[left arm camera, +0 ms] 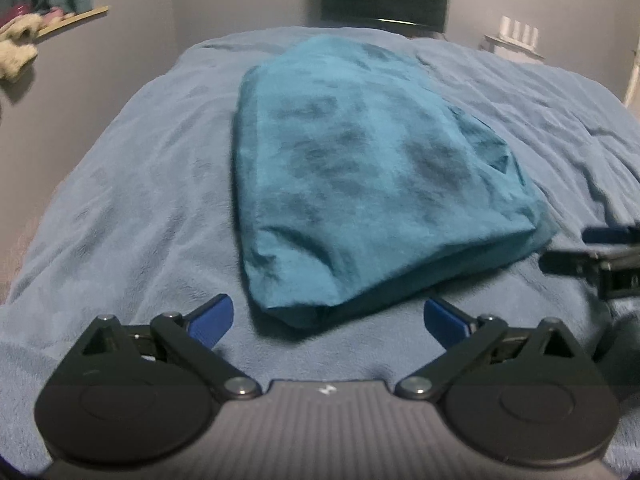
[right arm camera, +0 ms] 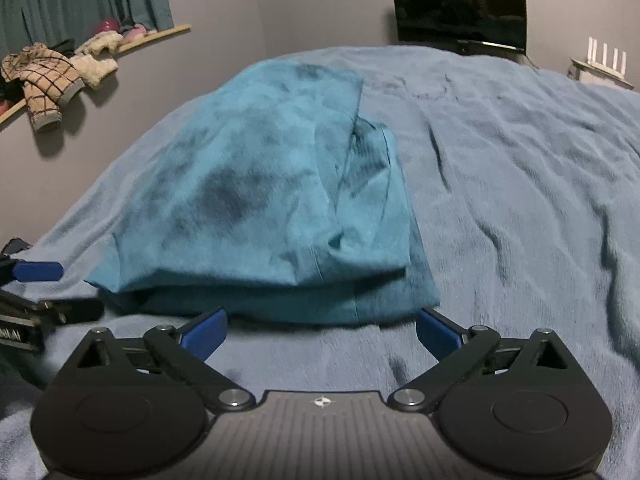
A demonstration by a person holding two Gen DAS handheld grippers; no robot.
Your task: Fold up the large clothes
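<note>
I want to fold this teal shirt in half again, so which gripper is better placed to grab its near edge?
Probably the right gripper: it is open and squarely faces the shirt, whose near hem lies just ahead of its fingertips. The left gripper, also open, faces only the shirt's near left corner.

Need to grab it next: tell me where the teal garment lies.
The teal garment lies folded on the blue blanket, just ahead of both open grippers, in both wrist views.

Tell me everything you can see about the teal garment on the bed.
The teal garment is soft, mottled with darker blotches like tie-dye. It lies folded in layers into a long narrow stack on the blue blanket, one folded panel overlapping along its right side, a hem at the near edge. Neither tool touches it; both are open just short of it.
</note>
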